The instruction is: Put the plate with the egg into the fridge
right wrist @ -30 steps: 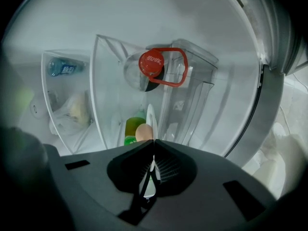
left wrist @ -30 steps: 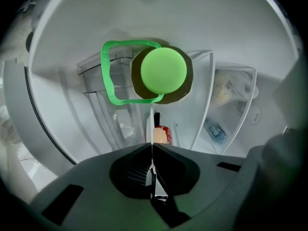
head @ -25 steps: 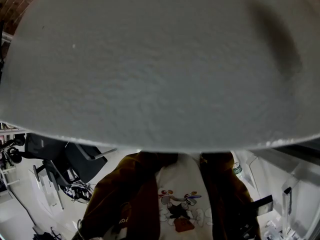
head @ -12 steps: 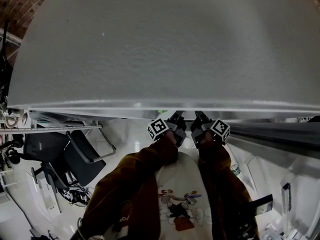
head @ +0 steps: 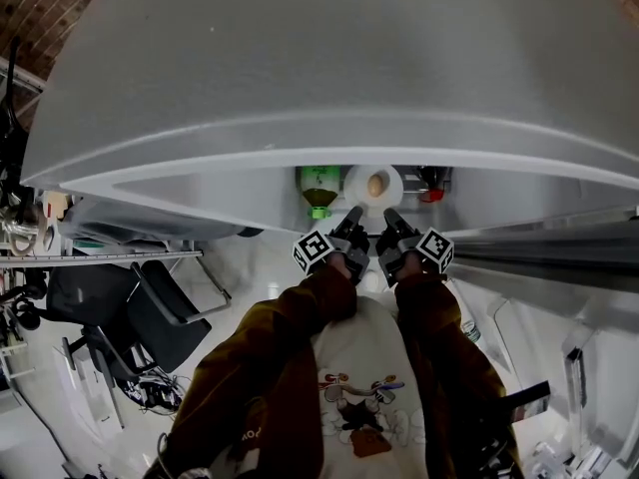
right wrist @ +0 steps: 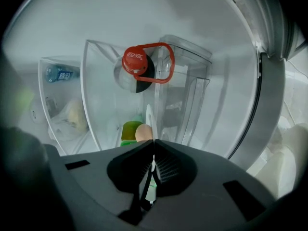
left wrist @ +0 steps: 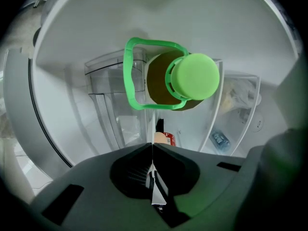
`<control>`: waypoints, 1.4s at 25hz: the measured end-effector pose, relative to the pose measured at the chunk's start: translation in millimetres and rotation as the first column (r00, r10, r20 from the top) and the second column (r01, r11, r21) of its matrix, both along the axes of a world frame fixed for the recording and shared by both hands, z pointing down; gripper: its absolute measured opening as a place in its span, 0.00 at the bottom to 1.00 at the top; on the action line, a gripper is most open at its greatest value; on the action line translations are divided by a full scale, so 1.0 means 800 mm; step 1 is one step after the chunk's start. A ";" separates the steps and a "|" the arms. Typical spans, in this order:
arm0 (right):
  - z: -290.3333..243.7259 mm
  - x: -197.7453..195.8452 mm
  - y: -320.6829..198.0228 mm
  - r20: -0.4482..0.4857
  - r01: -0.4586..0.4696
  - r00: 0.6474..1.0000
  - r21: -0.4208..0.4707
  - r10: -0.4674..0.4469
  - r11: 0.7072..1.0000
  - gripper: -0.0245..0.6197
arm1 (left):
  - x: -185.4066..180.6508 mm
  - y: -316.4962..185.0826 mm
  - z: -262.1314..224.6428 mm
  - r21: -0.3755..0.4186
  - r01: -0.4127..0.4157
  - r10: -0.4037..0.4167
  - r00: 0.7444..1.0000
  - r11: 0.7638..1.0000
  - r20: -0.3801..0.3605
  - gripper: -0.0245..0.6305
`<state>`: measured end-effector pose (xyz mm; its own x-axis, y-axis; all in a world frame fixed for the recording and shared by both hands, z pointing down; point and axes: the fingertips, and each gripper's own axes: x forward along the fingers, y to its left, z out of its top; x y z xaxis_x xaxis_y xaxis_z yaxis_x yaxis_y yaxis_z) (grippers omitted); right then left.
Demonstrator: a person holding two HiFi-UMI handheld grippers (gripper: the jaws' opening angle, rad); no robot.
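Plate [head: 356,181] w/ egg [head: 376,185] comes into view inside fridge [head: 200,188], btwn green bottle [head: 319,188] & red-cap bottle [head: 431,182]. We've left gripper [head: 351,220] & right gripper [head: 389,222] both clamped on its near rim; set-down + release remain, we judge.

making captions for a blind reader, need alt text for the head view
The left gripper and right gripper hold a white plate with an egg by its near rim at an open fridge, between a green-capped bottle and a red-capped bottle. Brown sleeves show below.
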<state>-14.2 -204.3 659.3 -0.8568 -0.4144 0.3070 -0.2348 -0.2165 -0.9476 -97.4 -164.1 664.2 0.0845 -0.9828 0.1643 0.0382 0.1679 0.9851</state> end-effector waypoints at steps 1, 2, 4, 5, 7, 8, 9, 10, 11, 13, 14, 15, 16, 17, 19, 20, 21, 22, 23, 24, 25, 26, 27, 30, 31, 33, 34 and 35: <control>0.001 0.000 -0.001 0.010 -0.005 1.000 0.002 0.004 1.000 0.06 | 0.001 0.000 0.000 0.001 0.004 -0.004 1.000 1.000 0.000 0.05; 0.003 0.001 -0.002 0.017 -0.008 1.000 0.004 0.008 1.000 0.06 | 0.001 0.000 0.001 0.001 0.007 -0.007 1.000 1.000 0.001 0.05; 0.005 0.000 -0.005 0.027 -0.013 1.000 0.006 0.013 1.000 0.06 | 0.000 -0.003 0.002 0.006 0.011 -0.011 1.000 1.000 0.005 0.05; 0.006 -0.001 -0.008 0.032 -0.014 0.999 0.007 0.014 1.000 0.06 | -0.001 -0.005 0.002 0.010 0.014 -0.014 1.000 1.000 0.006 0.05; 0.008 -0.002 -0.015 0.039 -0.012 0.999 0.015 0.012 1.000 0.06 | -0.002 -0.010 0.002 0.017 0.021 -0.021 1.000 1.000 0.003 0.05; 0.009 -0.001 -0.018 0.040 -0.011 0.999 0.018 0.010 1.000 0.06 | -0.002 -0.012 0.002 0.018 0.024 -0.024 1.000 1.000 0.001 0.05; 0.010 0.000 -0.020 0.038 -0.010 0.999 0.020 0.009 1.000 0.06 | -0.001 -0.014 0.002 0.018 0.027 -0.027 1.000 0.999 -0.001 0.05; 0.009 0.001 -0.021 0.034 -0.010 0.999 0.020 0.009 1.000 0.06 | -0.001 -0.015 0.002 0.018 0.029 -0.029 1.000 0.999 -0.002 0.05; 0.007 0.001 -0.021 0.031 -0.010 0.999 0.019 0.009 1.000 0.06 | 0.000 -0.016 0.002 0.021 0.032 -0.032 0.999 0.999 -0.005 0.05; 0.000 0.000 -0.022 0.028 -0.011 1.000 0.016 0.010 1.000 0.06 | 0.001 -0.018 0.002 0.030 0.039 -0.039 0.999 0.999 -0.018 0.05; -0.001 0.001 -0.023 0.026 -0.011 1.000 0.016 0.011 1.000 0.06 | 0.002 -0.020 0.001 0.035 0.042 -0.042 0.999 0.998 -0.023 0.05; -0.001 0.001 -0.025 0.024 -0.011 1.000 0.015 0.011 1.000 0.06 | 0.003 -0.022 0.000 0.040 0.042 -0.041 0.999 0.998 -0.023 0.05; 0.000 0.001 -0.028 0.021 -0.013 1.000 0.013 0.012 1.000 0.06 | 0.004 -0.024 -0.001 0.044 0.035 -0.034 0.999 0.998 -0.020 0.05; 0.000 0.001 -0.031 0.019 -0.016 1.000 0.011 0.016 1.000 0.06 | 0.007 -0.025 -0.002 0.046 0.023 -0.022 1.000 0.999 -0.014 0.05; 0.002 0.002 -0.036 0.018 -0.022 1.000 0.011 0.022 1.000 0.06 | 0.013 -0.027 -0.004 0.045 -0.001 0.001 1.000 0.999 0.001 0.05; 0.002 0.002 -0.038 0.020 -0.023 1.000 0.011 0.023 1.000 0.06 | 0.015 -0.026 -0.004 0.045 -0.008 0.008 1.000 0.999 0.007 0.05; 0.002 0.002 -0.039 0.022 -0.024 0.999 0.012 0.023 1.000 0.06 | 0.017 -0.026 -0.005 0.047 -0.013 0.012 1.000 0.999 0.011 0.05; 0.002 0.001 -0.040 0.026 -0.024 0.999 0.013 0.024 1.000 0.06 | 0.018 -0.026 -0.006 0.051 -0.018 0.017 1.000 0.999 0.012 0.05; 0.001 -0.001 -0.041 0.027 -0.024 0.999 0.015 0.023 1.000 0.06 | 0.019 -0.026 -0.007 0.056 -0.023 0.022 1.000 0.998 0.013 0.05; 0.001 -0.002 -0.040 0.027 -0.023 0.999 0.016 0.023 1.000 0.06 | 0.019 -0.026 -0.008 0.058 -0.027 0.026 1.000 0.998 0.013 0.05; 0.001 -0.003 -0.039 0.026 -0.022 0.999 0.016 0.022 1.000 0.06 | 0.019 -0.026 -0.009 0.059 -0.030 0.029 0.999 0.998 0.014 0.05; 0.001 -0.003 -0.039 0.027 -0.021 0.999 0.015 0.021 1.000 0.06 | 0.019 -0.025 -0.008 0.057 -0.031 0.030 0.999 0.998 0.014 0.05; 0.001 -0.003 -0.038 0.028 -0.020 0.999 0.014 0.020 1.000 0.06 | 0.019 -0.025 -0.008 0.054 -0.032 0.031 0.999 0.998 0.014 0.05; 0.007 -0.002 -0.041 0.035 -0.013 0.999 0.014 0.012 1.000 0.06 | 0.018 -0.026 -0.005 0.041 -0.020 0.020 1.000 0.999 0.009 0.05; 0.009 -0.002 -0.042 0.040 -0.009 0.999 0.016 0.008 1.000 0.06 | 0.017 -0.027 -0.005 0.041 -0.013 0.013 1.000 0.999 0.006 0.05; 0.004 -0.004 -0.041 0.048 -0.002 0.999 0.019 0.001 1.000 0.06 | 0.014 -0.029 -0.005 0.044 -0.002 0.002 1.000 0.999 0.005 0.05; 0.000 -0.006 -0.040 0.052 0.003 0.999 0.024 -0.004 1.000 0.06 | 0.012 -0.030 -0.006 0.046 0.002 -0.002 1.000 0.999 0.003 0.05; -0.002 -0.007 -0.040 0.057 0.008 0.998 0.033 -0.010 0.999 0.06 | 0.011 -0.031 -0.006 0.048 0.006 -0.006 1.000 0.999 -0.001 0.05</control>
<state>-19.9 -236.1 658.0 -0.8762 -0.4156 0.2441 -0.1822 -0.1834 -0.9660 -88.2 -189.3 659.3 0.0783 -0.9901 0.1169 0.0396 0.1202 0.9920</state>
